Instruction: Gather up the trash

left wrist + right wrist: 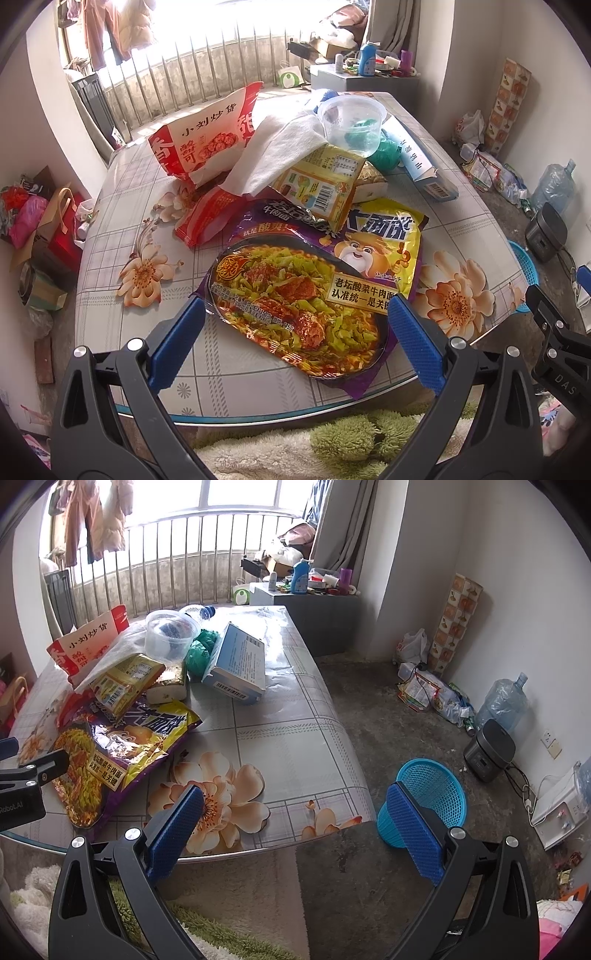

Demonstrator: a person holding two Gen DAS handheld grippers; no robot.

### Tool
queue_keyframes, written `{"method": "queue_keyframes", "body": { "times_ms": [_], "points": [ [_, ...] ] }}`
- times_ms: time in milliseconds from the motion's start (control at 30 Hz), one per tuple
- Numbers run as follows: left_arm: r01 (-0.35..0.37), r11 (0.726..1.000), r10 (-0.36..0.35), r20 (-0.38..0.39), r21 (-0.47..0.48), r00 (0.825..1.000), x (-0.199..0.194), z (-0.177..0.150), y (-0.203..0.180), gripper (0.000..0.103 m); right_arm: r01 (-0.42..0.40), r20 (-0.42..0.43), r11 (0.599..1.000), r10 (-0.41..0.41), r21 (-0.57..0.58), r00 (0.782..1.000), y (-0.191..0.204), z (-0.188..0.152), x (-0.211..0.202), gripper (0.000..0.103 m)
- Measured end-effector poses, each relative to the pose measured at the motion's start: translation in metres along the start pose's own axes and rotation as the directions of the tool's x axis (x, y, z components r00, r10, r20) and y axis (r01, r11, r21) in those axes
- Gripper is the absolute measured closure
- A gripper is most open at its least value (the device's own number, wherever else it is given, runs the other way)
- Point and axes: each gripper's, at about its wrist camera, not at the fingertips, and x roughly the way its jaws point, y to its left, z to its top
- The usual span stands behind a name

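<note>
- The left gripper (295, 306) hangs with its jaws spread wide and nothing between them, its blue pads (177, 343) standing to either side of the near end of a purple instant-noodle wrapper (295, 295) above the table's near edge.
- The right gripper (295, 805) is likewise spread and empty, held over the table's near right corner; one pad sits over a printed flower, the other in front of the blue plastic basket (436, 786) on the floor.
- The noodle wrapper lies flat at the near edge of the table (122, 206), partly overlapping a yellow snack bag (384, 236) with a cartoon figure.
- Behind these lies the rest of the trash heap: a yellow seasoning packet (325, 181), a white cloth or paper sheet (280, 151), a red-and-white snack bag (207, 140) leaning upright, and a smaller red wrapper (207, 218).
- A clear plastic tub (351, 122) rests on top of the pile, with a green crumpled bag (384, 151) just beside it and a light blue carton (236, 661) lying tilted to the right.
- A clear bottle with a blue cap (199, 611) lies behind the tub.
- The blue basket stands on the grey floor just off the table's right corner, apart from the heap.
- A green shaggy rug (354, 435) lies below the table's near edge.
</note>
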Motion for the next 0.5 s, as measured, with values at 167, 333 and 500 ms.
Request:
{"method": "queue_keyframes", "body": {
  "times_ms": [167,333,500],
  "points": [
    [0.013,1.0,-0.013,-0.012,-0.007,1.0,0.004,-0.002,0.007,0.008,-0.02,0.019,1.0,0.019,0.01,1.0,0.004,0.005,0.001,0.006],
    [0.052,0.998,-0.053,-0.012,-0.027,0.999,0.012,0.002,0.023,0.008,-0.105,0.031,0.994,0.104,0.027,0.994,0.013,0.013,0.008,0.006],
    [0.123,0.99,-0.122,0.018,-0.062,0.992,0.025,0.004,0.044,0.008,-0.263,-0.013,0.961,0.265,0.086,0.964,0.025,0.021,0.026,0.006]
  ]
}}
